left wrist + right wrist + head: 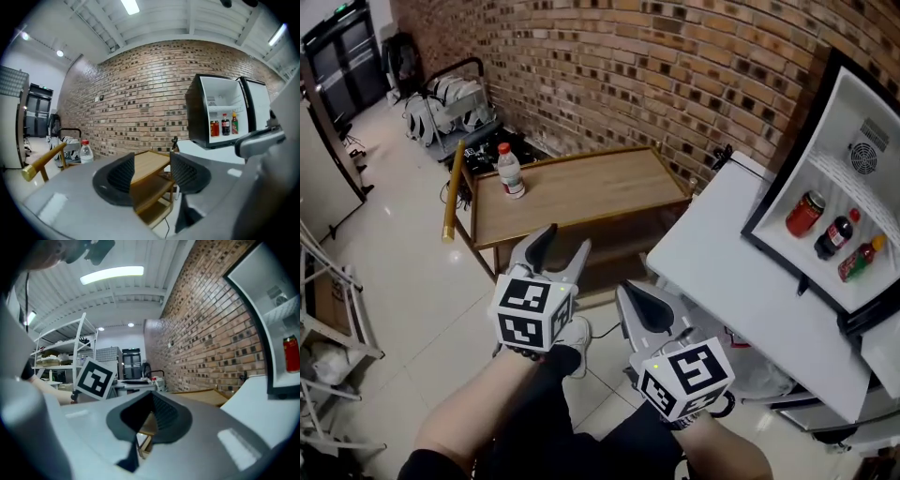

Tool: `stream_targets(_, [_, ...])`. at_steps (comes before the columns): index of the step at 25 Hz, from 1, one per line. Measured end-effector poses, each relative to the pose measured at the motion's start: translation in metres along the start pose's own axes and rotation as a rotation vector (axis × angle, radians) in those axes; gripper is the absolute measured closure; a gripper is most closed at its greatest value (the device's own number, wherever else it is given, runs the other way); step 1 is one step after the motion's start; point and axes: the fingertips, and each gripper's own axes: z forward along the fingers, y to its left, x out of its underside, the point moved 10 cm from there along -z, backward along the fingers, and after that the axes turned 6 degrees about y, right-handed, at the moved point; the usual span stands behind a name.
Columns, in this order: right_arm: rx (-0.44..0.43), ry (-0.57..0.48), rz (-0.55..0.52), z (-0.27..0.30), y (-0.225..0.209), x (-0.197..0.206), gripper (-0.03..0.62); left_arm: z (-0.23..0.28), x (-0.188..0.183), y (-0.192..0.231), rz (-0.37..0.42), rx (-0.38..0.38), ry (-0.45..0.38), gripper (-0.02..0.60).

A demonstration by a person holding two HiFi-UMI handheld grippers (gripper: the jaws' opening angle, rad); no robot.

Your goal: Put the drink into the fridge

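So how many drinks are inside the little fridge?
3, in a row: a red can, a dark cola bottle, a red bottle with yellow cap. Others may be hidden.

Wooden cart top free apart from water bottle at its left end. Open fridge: can, two bottles crowd the shelf.

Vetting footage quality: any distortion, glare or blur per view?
Head view: sharp, but the brick wall bows from lens distortion. Left gripper view: heavy fisheye, dark corners, fridge interior bright. Right gripper view: fisheye too, ceiling light blown out.
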Motion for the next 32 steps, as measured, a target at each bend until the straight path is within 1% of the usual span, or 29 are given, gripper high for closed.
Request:
stream_targets(7, [-0.057,0.022,-0.005,0.044,0.016,0.001,0.594,-0.007,0.016,0.057,-0.05,-0.09,0.017,0.356])
stream_targets(14, [-0.082,0.05,0.015,0.087,0.004,0.006,0.594,0.021,0.028,0.107,-0.107,-0.165,0.047,0.311])
stream_targets(20, [-0.08,0.08,0.022,0.109,-0.005,0.013,0.594,0.046,0.032,0.14,-0.139,-0.208,0.065,0.282])
stream_targets(28, [-0.064,0.063,0.015,0.132,-0.018,0.001,0.594,0.078,0.03,0.17,-0.142,-0.243,0.105,0.241])
stream_targets(32, [-0.055,0.059,0.02,0.148,-0.024,-0.006,0.594,0.097,0.03,0.19,-0.148,-0.263,0.124,0.23])
